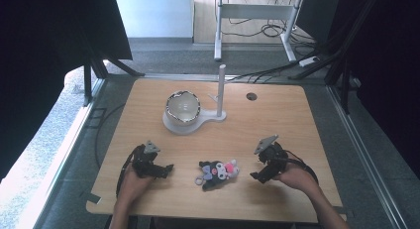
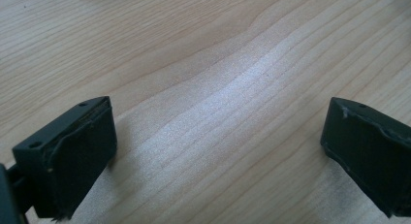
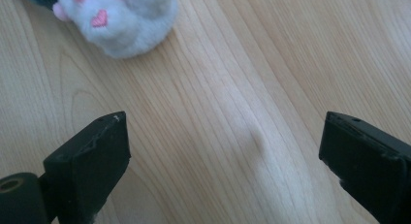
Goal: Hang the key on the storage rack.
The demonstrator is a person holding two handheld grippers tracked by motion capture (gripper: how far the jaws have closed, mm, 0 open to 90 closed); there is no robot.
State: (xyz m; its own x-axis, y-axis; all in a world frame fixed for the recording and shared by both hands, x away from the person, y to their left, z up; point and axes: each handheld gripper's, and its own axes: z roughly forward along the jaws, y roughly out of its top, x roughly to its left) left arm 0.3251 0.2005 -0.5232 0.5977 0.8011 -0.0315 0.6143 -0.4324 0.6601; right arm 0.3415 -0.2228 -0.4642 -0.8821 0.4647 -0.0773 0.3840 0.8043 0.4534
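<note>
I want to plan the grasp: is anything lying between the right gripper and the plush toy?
Nothing visible does. The right gripper is open, and bare wooden table lies between it and the plush toy, whose white end shows in the right gripper view.

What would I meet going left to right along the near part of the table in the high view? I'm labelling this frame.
Left gripper → plush toy → right gripper. Both grippers have their jaws open over bare wood.
</note>
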